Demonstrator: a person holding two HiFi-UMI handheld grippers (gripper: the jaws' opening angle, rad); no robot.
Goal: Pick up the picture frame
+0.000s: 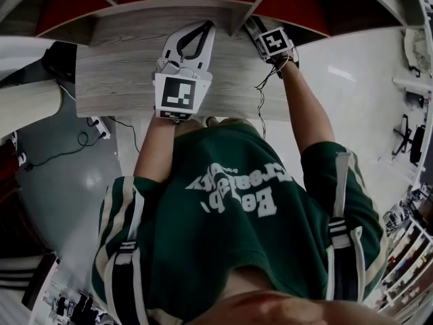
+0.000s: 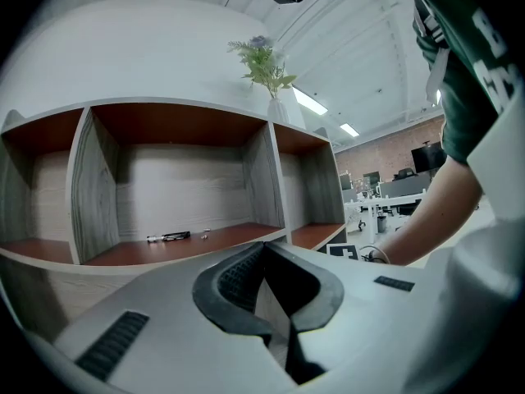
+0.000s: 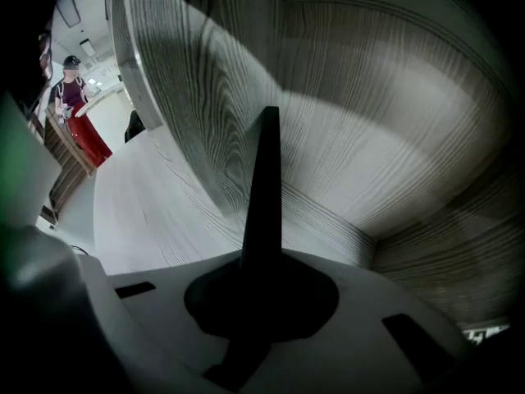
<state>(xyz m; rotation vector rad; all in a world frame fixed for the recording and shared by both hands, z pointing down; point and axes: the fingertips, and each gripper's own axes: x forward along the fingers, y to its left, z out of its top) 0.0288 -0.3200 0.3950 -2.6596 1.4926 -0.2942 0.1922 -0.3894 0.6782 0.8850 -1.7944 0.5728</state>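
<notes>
My right claw (image 3: 267, 150) is pinched fully shut: its two jaws read as one dark blade, and I can see nothing caught between them. It points steeply down at pale wood-grain panels (image 3: 377, 130) that meet in a corner just beyond the tips. I judge it is nosed into an inner angle of the shelf unit (image 2: 264, 150), which is where I would feel for something thin leaning against a wall. My left claw (image 2: 264, 248) is closed too, tips touching with an empty loop behind them, holding nothing. It lies roughly level above the grey wood-grain board (image 1: 115, 80), aimed at the open compartments. To my mind it is simply parked there, clear of the right arm and ready to steady whatever comes out.

Further out, the middle compartment holds only a pen (image 2: 168, 236) and a tiny bit beside it that I can't identify, and a vase of greenery (image 2: 267, 68) stands on the curved white top. The picture frame shows in none of my views: not on the board, not in the compartments I can see, not at the right claw's tips. With those jaws closed on nothing visible, I reckon the pick is not secured, and I'd want the frame in sight before trusting any grip
</notes>
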